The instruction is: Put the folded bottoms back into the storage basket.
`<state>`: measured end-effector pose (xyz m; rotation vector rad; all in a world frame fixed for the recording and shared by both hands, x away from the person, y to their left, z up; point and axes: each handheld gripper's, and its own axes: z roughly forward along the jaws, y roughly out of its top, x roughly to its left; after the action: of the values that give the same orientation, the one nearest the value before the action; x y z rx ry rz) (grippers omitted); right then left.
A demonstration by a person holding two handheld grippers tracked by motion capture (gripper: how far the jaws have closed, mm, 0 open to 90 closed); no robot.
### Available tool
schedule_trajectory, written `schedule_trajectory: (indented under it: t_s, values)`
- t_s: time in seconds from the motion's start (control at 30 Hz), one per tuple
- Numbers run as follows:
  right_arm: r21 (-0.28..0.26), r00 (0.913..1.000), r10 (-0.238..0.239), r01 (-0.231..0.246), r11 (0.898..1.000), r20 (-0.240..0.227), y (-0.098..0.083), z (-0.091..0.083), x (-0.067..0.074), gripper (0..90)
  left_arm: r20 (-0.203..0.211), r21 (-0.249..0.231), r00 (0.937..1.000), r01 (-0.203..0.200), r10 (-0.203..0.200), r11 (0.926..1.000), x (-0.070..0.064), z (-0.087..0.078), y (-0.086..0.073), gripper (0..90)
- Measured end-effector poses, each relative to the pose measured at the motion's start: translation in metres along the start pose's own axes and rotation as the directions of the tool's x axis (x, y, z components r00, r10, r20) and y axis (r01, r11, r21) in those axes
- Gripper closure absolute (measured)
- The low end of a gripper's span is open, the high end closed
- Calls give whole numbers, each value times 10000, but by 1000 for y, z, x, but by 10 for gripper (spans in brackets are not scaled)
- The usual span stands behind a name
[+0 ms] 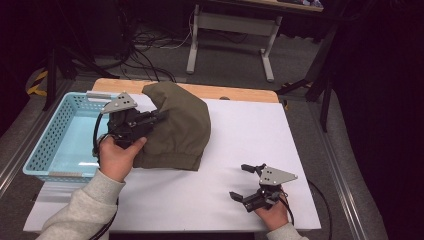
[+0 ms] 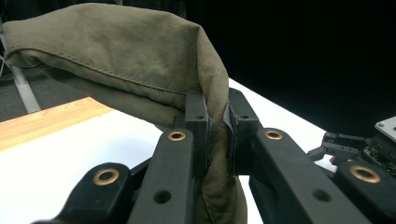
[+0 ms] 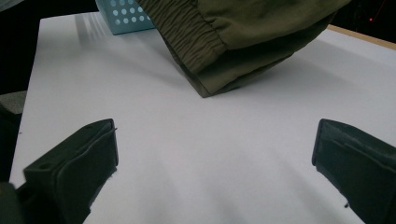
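White desk carries an olive garment, one fold raised and pinched in the left claw, beside the blue basket lying to its left. Right claw rests wide open, well apart.

high view: above near edge, facing forward-down over white table | left gripper view: very close on olive garment | right gripper view: low, probably near tabletop, sharing garment hem
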<state>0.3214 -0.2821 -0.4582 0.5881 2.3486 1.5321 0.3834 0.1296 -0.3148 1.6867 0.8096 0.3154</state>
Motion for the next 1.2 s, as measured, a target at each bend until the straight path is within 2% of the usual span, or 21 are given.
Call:
schedule_trajectory:
  t_s: [0.67,1.2]
  values:
    - [-2,10000,-1,1,10000,13,0,0,0,9,-303,-299,9995,74,-83,9995,9,-25,8,820]
    - [13,10000,-4,4,10000,75,0,0,0,9,-721,-472,9974,-1,-33,9989,18,-50,12,820]
